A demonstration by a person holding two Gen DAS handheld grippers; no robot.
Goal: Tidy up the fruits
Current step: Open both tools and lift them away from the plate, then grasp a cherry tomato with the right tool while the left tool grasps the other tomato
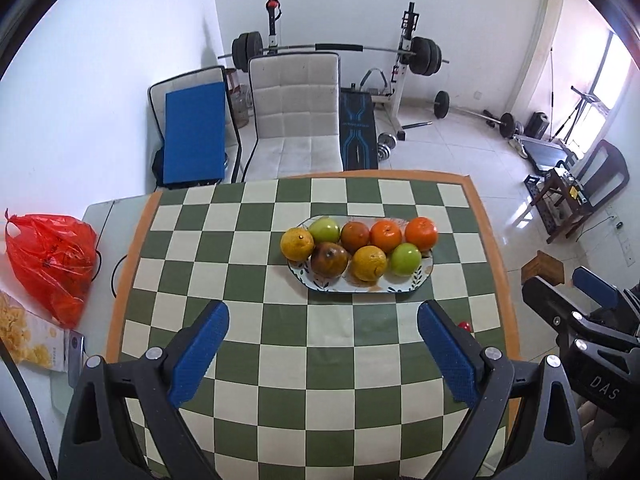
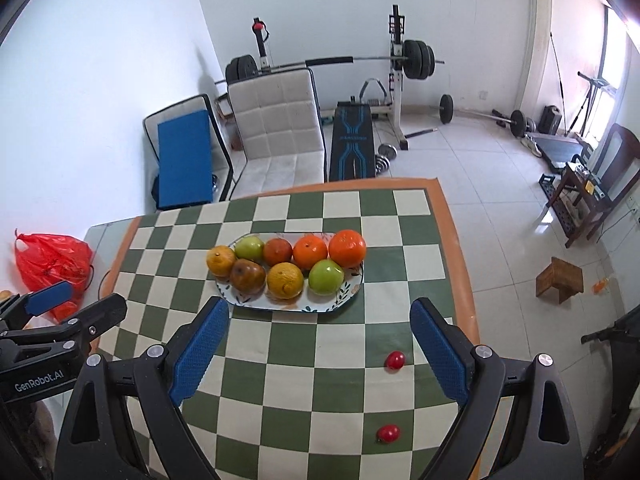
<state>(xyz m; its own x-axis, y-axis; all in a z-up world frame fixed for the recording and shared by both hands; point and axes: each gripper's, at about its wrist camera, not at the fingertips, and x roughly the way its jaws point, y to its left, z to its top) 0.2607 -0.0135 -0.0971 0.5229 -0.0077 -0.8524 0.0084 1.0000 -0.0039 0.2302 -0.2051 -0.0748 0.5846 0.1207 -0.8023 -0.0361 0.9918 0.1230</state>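
An oval patterned plate [image 1: 400,286] [image 2: 248,302] on the green-and-white checkered table holds several fruits: oranges [image 1: 421,233] [image 2: 347,248], green apples [image 1: 405,259] [image 2: 326,277], yellow citrus [image 1: 369,263] [image 2: 285,280] and a brown pear [image 1: 329,259] [image 2: 248,276]. Two small red fruits lie on the cloth near the right edge, one further [image 2: 395,360] and one nearer [image 2: 388,433]; one peeks out in the left wrist view [image 1: 465,325]. My left gripper [image 1: 322,354] is open and empty, short of the plate. My right gripper [image 2: 320,352] is open and empty, also short of the plate.
A red plastic bag [image 1: 52,260] [image 2: 52,264] and a snack box [image 1: 28,336] sit on the side surface at left. A white chair [image 1: 296,120] stands behind the table. Gym weights, a bench and a small wooden stool [image 2: 560,280] are on the floor.
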